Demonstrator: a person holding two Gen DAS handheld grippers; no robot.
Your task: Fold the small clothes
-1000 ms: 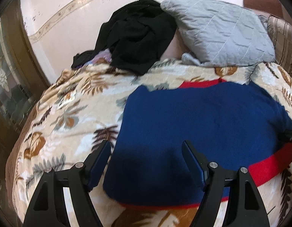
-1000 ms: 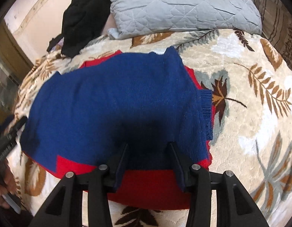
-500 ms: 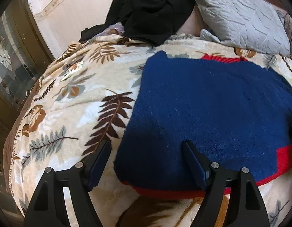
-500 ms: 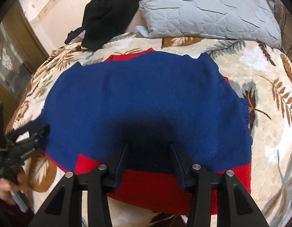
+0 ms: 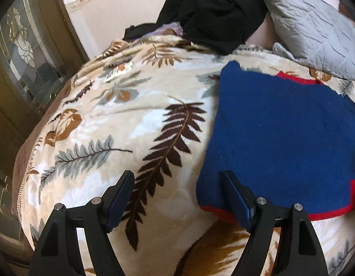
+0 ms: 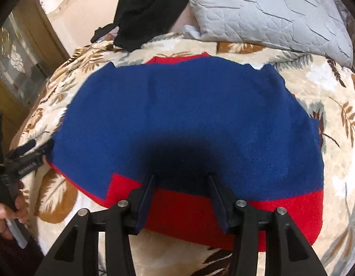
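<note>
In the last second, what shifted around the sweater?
The left tongs slid left toward the blue and red sweater's left edge, open; one finger now sits off it, over the leaf-print blanket. The right tongs remain open over the red hem. Sweater stays flat.

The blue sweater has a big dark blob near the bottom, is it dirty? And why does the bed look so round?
Right wrist view: the blob on the blue sweater is only a shadow just ahead of the right gripper. Both views: the fisheye lens bulges the leaf-print blanket and blackens the picture corners.
</note>
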